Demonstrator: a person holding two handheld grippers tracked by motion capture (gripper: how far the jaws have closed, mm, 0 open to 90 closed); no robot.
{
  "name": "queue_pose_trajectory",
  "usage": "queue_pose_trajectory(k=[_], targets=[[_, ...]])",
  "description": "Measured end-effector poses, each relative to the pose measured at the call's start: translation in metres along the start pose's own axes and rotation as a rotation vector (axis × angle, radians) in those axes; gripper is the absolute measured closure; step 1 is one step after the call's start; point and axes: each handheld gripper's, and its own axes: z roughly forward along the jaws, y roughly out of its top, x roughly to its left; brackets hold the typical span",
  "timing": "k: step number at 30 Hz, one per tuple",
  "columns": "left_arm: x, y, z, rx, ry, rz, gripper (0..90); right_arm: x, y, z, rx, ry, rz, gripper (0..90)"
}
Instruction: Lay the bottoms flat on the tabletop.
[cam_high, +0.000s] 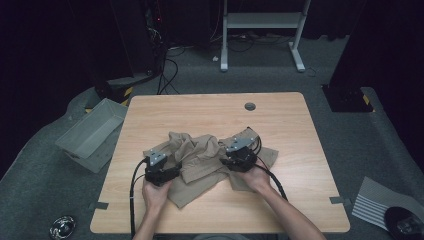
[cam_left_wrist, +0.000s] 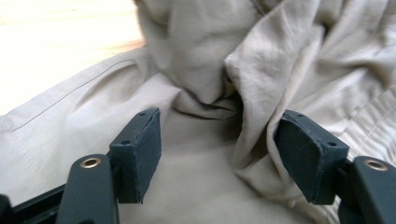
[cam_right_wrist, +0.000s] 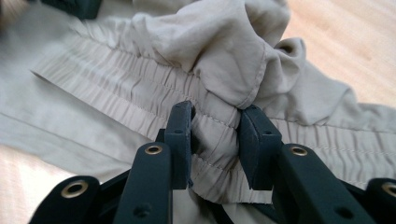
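A crumpled beige cotton garment (cam_high: 200, 162) with a gathered elastic waistband (cam_right_wrist: 140, 93) lies bunched at the near middle of the light wooden table (cam_high: 280, 115). The right gripper (cam_right_wrist: 215, 140) pinches a fold of that waistband between its pads, probably to lift or spread the band. The left gripper (cam_left_wrist: 217, 156) rests over the cloth's left side with its jaws wide apart and a loose fold between them, not pressed, seemingly lining up for a grip of its own. The tabletop is otherwise bare apart from a round grey cable port (cam_high: 250, 106). On the dark carpet, a grey plastic bin (cam_high: 92, 132) sits left and a white metal frame (cam_high: 262, 30) stands far behind.
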Motion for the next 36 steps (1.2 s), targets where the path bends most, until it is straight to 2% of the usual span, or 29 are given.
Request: queue_pose_trajectory(k=[3, 6, 8, 10, 11, 13, 15, 17, 18, 19, 22, 24, 26, 28, 30, 32, 34, 36], targets=[[0.000, -0.003, 0.003, 0.054, 0.033, 0.035, 32.3, -0.001, 0.005, -0.008, -0.016, -0.007, -0.002, 67.6], [0.001, -0.004, 0.005, 0.083, 0.053, 0.030, 33.6, -0.003, 0.013, -0.014, -0.032, -0.020, -0.007, 69.7], [0.004, -0.004, 0.005, 0.088, 0.055, 0.028, 34.2, -0.009, 0.015, -0.018, -0.042, -0.008, 0.022, 70.6], [0.003, -0.004, 0.005, 0.093, 0.060, 0.055, 36.0, -0.017, 0.018, -0.022, -0.055, -0.008, 0.053, 71.0], [0.001, -0.004, 0.005, 0.101, 0.073, 0.093, 36.5, -0.020, 0.019, -0.023, -0.059, -0.011, 0.062, 71.1], [0.000, -0.005, 0.005, 0.100, 0.071, 0.097, 37.5, -0.029, 0.023, -0.026, -0.080, -0.021, 0.097, 71.2], [0.000, -0.005, 0.005, 0.100, 0.068, 0.099, 37.7, -0.035, 0.028, -0.028, -0.092, -0.037, 0.123, 71.3], [0.000, -0.005, 0.005, 0.100, 0.066, 0.101, 38.3, -0.046, 0.035, -0.028, -0.103, -0.077, 0.158, 71.3], [0.000, -0.005, 0.005, 0.100, 0.064, 0.104, 38.9, -0.051, 0.037, -0.027, -0.101, -0.095, 0.166, 71.3], [0.000, -0.005, 0.004, 0.098, 0.062, 0.108, 39.9, -0.060, 0.039, -0.025, -0.098, -0.134, 0.189, 71.2], [0.000, -0.006, 0.004, 0.096, 0.057, 0.113, 41.8, -0.086, 0.037, -0.014, -0.060, -0.205, 0.276, 70.8], [-0.001, -0.006, 0.004, 0.098, 0.050, 0.116, 42.1, -0.101, 0.030, -0.004, -0.014, -0.231, 0.330, 69.9], [-0.002, -0.006, 0.004, 0.097, 0.047, 0.119, 42.1, -0.108, 0.023, 0.008, 0.043, -0.244, 0.354, 66.4], [-0.004, -0.006, 0.003, 0.098, 0.039, 0.122, 42.0, -0.108, 0.018, 0.013, 0.053, -0.226, 0.363, 60.5], [-0.005, -0.005, 0.004, 0.106, 0.032, 0.110, 40.0, -0.101, 0.017, 0.010, 0.029, -0.232, 0.350, 52.6], [-0.006, -0.002, 0.004, 0.114, 0.014, 0.108, 38.6, -0.091, 0.017, 0.000, 0.000, -0.260, 0.311, 48.5], [-0.011, 0.003, 0.002, 0.094, 0.011, 0.126, 37.8, -0.080, 0.015, -0.013, -0.036, -0.279, 0.267, 47.6], [-0.014, 0.010, 0.004, 0.091, 0.005, 0.138, 37.5, -0.071, 0.009, -0.026, -0.057, -0.276, 0.231, 49.0]])
